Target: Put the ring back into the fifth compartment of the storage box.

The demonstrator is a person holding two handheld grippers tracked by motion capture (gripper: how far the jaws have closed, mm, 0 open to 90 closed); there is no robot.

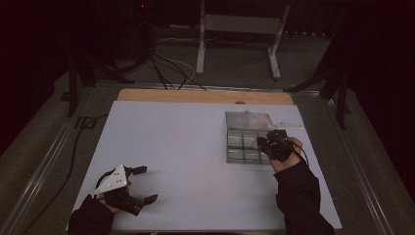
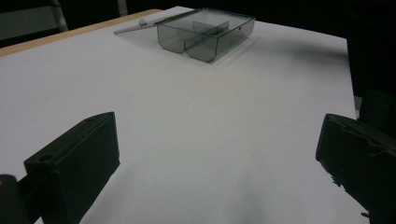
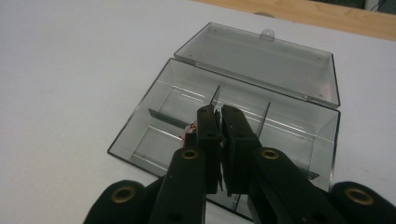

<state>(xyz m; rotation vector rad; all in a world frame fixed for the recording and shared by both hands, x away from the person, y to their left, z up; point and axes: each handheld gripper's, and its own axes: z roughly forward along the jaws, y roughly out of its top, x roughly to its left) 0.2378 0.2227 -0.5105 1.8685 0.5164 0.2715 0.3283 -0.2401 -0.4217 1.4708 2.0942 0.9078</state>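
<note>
The clear plastic box (image 3: 233, 126) is sitting open on the desk (image 1: 186, 147), lid folded back; it is looking light, stiff and slick, best taken by a wall or divider. The right gripper (image 3: 219, 140) is hovering over its middle compartments, fingers nearly closed; something small and reddish is peeking beside them, unclear. Well apart from the box, the left gripper (image 1: 142, 185) is resting wide open, holding nothing.
</note>
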